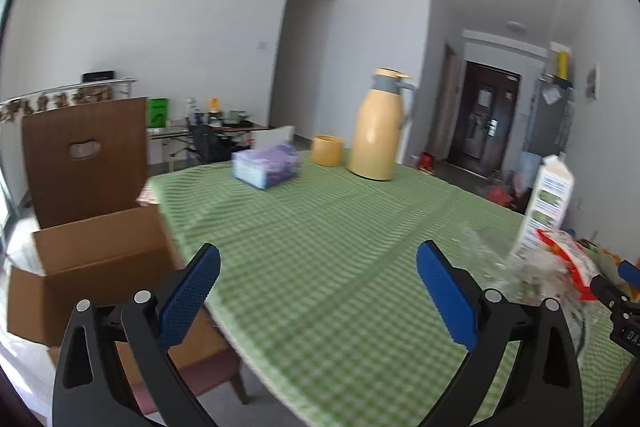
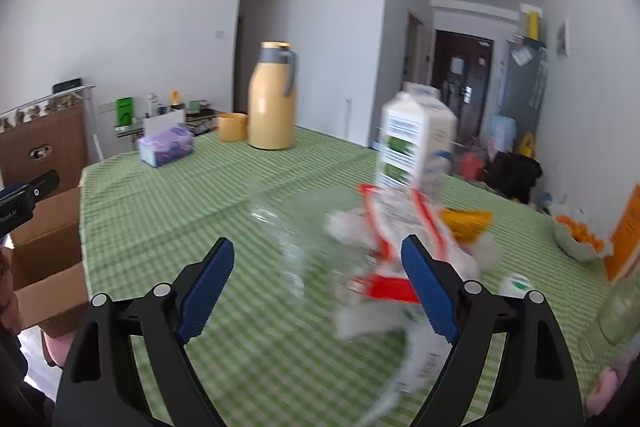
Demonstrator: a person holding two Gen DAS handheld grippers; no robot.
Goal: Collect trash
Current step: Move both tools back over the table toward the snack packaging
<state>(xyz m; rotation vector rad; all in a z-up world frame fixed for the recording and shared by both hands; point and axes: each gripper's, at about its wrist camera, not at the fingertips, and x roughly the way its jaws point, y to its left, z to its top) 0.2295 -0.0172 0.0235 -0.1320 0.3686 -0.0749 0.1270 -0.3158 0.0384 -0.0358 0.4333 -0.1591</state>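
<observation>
Wrapper red-white, on table ahead of right tool | both tools wide apart, empty | left tool

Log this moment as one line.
left gripper: open, empty | right gripper: open, empty | trash pile: on table | cardboard box: open, beside table

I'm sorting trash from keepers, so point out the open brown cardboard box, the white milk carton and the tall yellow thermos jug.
open brown cardboard box [image 1: 100,267], left wrist view, front wall.
white milk carton [image 2: 416,143], right wrist view, front face.
tall yellow thermos jug [image 1: 376,135], left wrist view, body.
</observation>
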